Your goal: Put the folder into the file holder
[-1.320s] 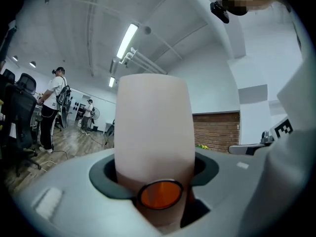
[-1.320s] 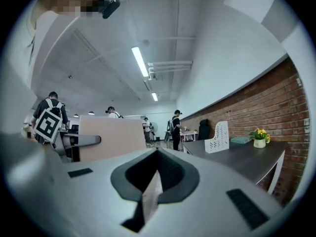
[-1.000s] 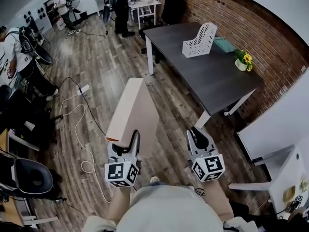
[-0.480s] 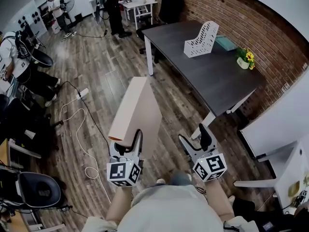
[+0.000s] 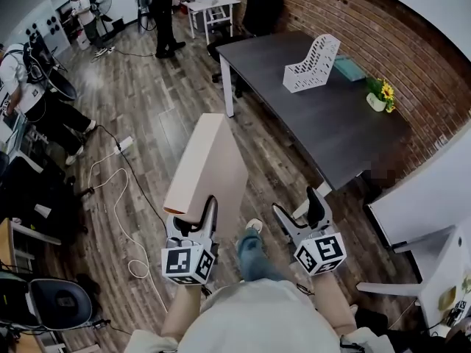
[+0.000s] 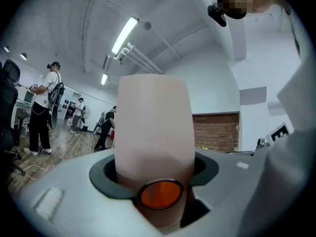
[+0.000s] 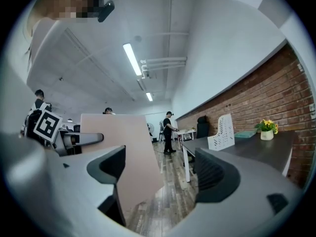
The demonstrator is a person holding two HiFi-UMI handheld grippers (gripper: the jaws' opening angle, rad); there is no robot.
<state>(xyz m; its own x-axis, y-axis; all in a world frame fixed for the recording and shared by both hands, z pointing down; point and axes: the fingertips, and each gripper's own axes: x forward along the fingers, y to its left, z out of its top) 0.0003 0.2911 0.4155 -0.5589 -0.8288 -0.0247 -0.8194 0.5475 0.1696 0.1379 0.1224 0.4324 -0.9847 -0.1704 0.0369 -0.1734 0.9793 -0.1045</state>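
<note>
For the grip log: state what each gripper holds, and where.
The left gripper clamps the beige folder by its near, lower end. The right gripper holds nothing; its jaws are opening, empty.

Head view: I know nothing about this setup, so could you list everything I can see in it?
folder: one, pale pink, upright above the floor
file holder: one, white, on the table
table: one, dark top, white legs, along the brick wall
flower pot: one, white with yellow flowers, on the table near the wall
flat teal item: one, behind the file holder
office chair: one, black, at the table's far end
power strip with cable: one, white, on the wooden floor
other people: three, far side and left edge
left gripper: grey, shut on the folder
right gripper: grey, jaws opening, nothing between them
</note>
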